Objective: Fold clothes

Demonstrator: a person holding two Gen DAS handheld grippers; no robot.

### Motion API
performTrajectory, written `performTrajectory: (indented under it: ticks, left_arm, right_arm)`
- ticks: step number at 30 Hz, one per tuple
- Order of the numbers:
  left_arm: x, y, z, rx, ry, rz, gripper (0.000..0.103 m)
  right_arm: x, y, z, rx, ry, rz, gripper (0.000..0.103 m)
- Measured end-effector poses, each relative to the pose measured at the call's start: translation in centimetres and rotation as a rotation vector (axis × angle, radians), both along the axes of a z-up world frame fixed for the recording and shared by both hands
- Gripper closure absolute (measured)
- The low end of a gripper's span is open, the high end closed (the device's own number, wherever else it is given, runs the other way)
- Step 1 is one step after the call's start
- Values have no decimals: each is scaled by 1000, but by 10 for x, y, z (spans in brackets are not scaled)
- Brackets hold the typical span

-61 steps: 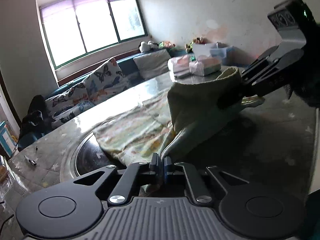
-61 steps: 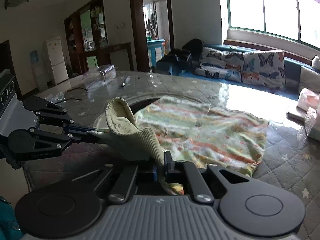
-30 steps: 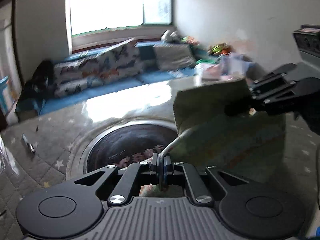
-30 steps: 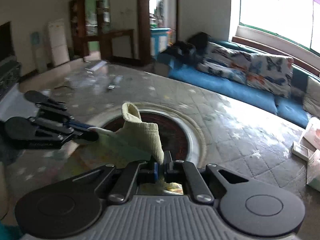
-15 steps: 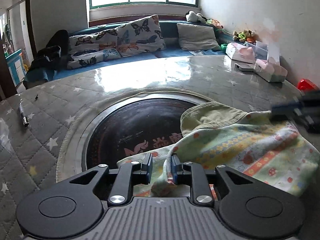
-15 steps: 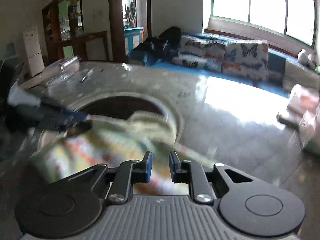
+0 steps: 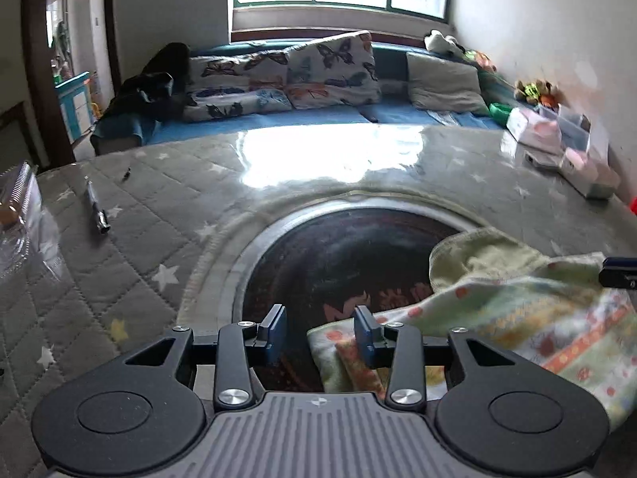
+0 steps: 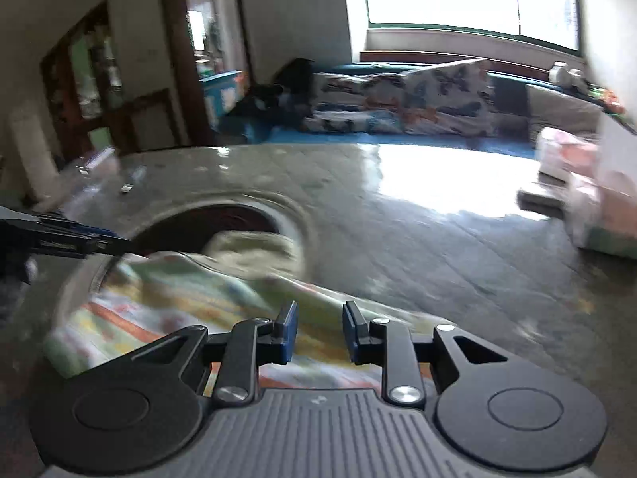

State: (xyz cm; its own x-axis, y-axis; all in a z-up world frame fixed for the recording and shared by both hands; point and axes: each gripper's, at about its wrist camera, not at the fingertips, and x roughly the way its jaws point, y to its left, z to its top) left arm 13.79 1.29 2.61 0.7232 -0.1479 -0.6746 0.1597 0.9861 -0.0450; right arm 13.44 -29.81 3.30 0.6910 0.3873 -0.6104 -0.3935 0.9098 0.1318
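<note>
On the quilted table (image 7: 167,207), at about four o'clock in my left wrist view, lies the garment (image 7: 529,318) — a soft printed cotton piece with a ribbed, pale green cuff (image 7: 473,255) turned up at its far end. It drapes half over the dark round inset (image 7: 338,263) in the tabletop and half onto the quilted cover. I judge it light and limp: it will sag from any pinch, slide easily on the glossy cover, and keep no shape of its own. Nothing about it is fragile. The best hold, to my eye, is on a doubled edge or a corner near the hem, not the loose middle, which would only bunch.

My left gripper (image 7: 320,328) hangs low at six o'clock with its jaws spread wide and nothing between them; the near corner of the cloth sits under the right finger, and I cannot tell whether it touches. It points level across the table toward the sofa (image 7: 278,79).

My right gripper (image 8: 316,330) — its view is blurred — is likewise parted and empty, poised just above the cloth, which fills that view from seven to six o'clock. The garment looks partly doubled over, though the blur leaves me unsure how neatly.
</note>
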Motion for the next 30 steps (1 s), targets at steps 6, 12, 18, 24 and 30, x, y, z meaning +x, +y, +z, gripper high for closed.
performTrajectory:
  ticks: [6,12,18,24,30]
  left_arm:
    - [-13,-40,15,-106,-16,-164,72]
    - [13,-71,-9,-145,61,-187,74]
    - [17,-70,-16,-175,74,-152,80]
    - [-22,-65,0,-164,26,-200,80]
    - [-76,-70,-1,-111,-14,-269,80]
  right_arm:
    - [28,37,-10,-10,47,52,80]
    - [22,35,-8,-32,53,68,79]
    - [6,32,-4,-47,51,105,79]
    - [-28,45,-5,-79,25,187,70]
    - [-62,63,-5,-120,-26,254,70]
